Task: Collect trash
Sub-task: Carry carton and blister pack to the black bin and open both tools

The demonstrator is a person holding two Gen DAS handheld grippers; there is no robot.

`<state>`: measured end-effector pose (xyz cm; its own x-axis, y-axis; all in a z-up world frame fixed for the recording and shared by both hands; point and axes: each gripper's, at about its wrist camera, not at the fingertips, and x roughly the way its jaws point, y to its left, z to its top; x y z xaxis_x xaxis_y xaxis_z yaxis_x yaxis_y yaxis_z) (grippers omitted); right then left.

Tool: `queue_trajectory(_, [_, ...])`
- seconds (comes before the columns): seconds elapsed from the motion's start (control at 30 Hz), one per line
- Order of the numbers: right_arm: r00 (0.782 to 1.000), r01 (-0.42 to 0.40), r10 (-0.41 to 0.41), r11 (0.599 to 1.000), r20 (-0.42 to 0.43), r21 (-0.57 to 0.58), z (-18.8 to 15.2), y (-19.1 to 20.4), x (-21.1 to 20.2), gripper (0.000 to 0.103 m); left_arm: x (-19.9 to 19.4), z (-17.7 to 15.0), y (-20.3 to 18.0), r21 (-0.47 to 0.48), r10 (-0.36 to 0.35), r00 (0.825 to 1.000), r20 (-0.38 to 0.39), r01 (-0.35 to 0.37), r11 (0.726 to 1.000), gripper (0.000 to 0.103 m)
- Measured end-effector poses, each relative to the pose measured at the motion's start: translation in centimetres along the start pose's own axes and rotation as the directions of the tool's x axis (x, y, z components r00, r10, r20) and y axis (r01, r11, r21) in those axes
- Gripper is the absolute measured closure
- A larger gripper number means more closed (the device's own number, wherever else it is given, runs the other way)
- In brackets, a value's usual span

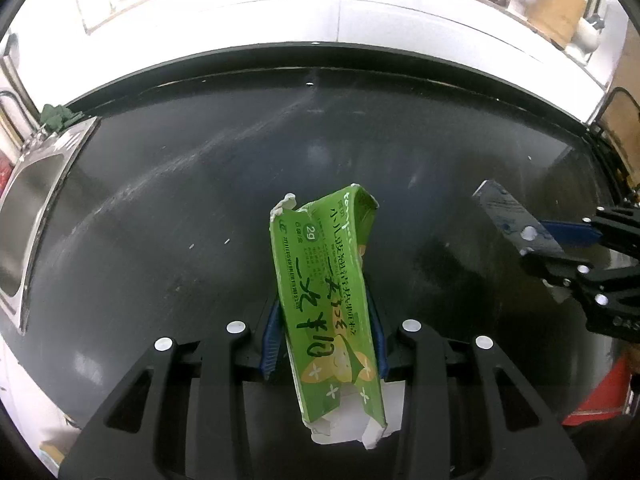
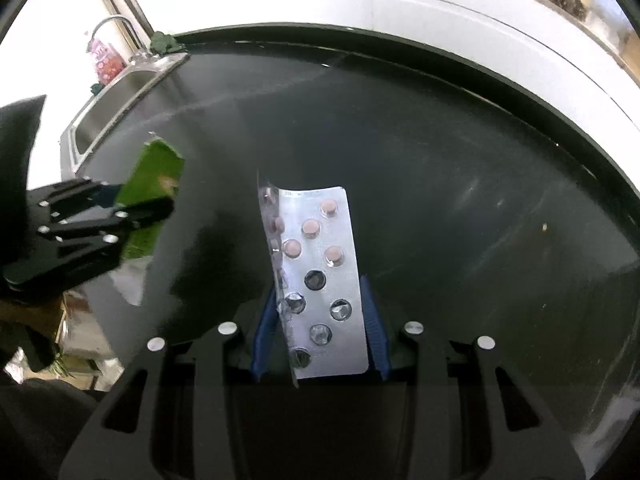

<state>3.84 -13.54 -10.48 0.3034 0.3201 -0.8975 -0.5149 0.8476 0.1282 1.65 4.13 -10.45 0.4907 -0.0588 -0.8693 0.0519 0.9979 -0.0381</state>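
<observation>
Jaws on both sides are clamped on trash: the left gripper (image 1: 324, 336) pinches a crushed green carton (image 1: 328, 292) around its lower half, and the right gripper (image 2: 318, 328) squeezes a silver blister pack (image 2: 320, 280) the same way, most of each sticking out past the fingertips over the black counter (image 1: 180, 200). Both look featherlight. The carton's soft and crumply, the foil slick and bendy, so gripping low and flat-on seems safest.
</observation>
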Motion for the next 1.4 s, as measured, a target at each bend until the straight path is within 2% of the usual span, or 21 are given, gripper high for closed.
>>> queue_trajectory(0.17, [0.999, 0.0, 0.002, 1.0, 0.038, -0.03, 0.1, 3.9, -1.8, 0.063, -1.8, -1.8, 2.0, -0.007, 0.01, 1.0, 0.025, -0.01, 1.0, 0.068])
queue_trajectory(0.3, [0.997, -0.032, 0.037, 0.996, 0.06, -0.083, 1.4, 8.4, -2.2, 0.062, -3.8, -3.3, 5.0, -0.046, 0.041, 0.998, 0.053, -0.039, 0.998, 0.068])
queue_trajectory(0.5, [0.985, -0.148, 0.164, 0.961, 0.048, -0.233, 2.8, 18.6, -1.5, 0.062, -7.7, -7.5, 11.9, -0.185, 0.147, 0.986, 0.076, -0.13, 0.974, 0.067])
queue_trajectory(0.6, [0.973, -0.211, 0.228, 0.925, 0.016, -0.317, 3.2, 24.4, -0.7, 0.062, -10.2, -10.9, 16.3, -0.288, 0.214, 0.975, 0.067, -0.187, 0.939, 0.067])
queue_trajectory(0.73, [0.949, -0.306, 0.308, 0.849, -0.066, -0.431, 2.6, 32.5, 0.6, 0.062, -13.1, -16.6, 21.4, -0.421, 0.301, 0.953, 0.017, -0.267, 0.867, 0.067])
queue_trajectory(0.9, [0.913, -0.406, 0.359, 0.762, -0.194, -0.504, 1.0, 40.9, 2.6, 0.062, -14.7, -23.3, 25.3, -0.548, 0.339, 0.939, -0.059, -0.315, 0.775, 0.067])
queue_trajectory(0.93, [0.908, -0.418, 0.359, 0.75, -0.214, -0.512, 0.7, 42.0, 3.0, 0.062, -14.9, -24.8, 26.0, -0.575, 0.339, 0.938, -0.075, -0.318, 0.754, 0.067])
queue_trajectory(1.03, [0.895, -0.446, 0.351, 0.725, -0.275, -0.526, 0.0, 45.3, 4.4, 0.061, -15.2, -27.8, 27.4, -0.625, 0.336, 0.936, -0.103, -0.323, 0.711, 0.067])
queue_trajectory(1.2, [0.889, -0.454, 0.323, 0.718, -0.326, -0.527, -0.4, 48.2, 6.2, 0.061, -14.7, -30.0, 29.2, -0.669, 0.316, 0.943, -0.108, -0.304, 0.678, 0.067])
queue_trajectory(1.4, [0.887, -0.454, 0.308, 0.713, -0.344, -0.534, -0.3, 50.5, 7.3, 0.06, -13.9, -30.8, 30.5, -0.682, 0.304, 0.947, -0.1, -0.288, 0.672, 0.067])
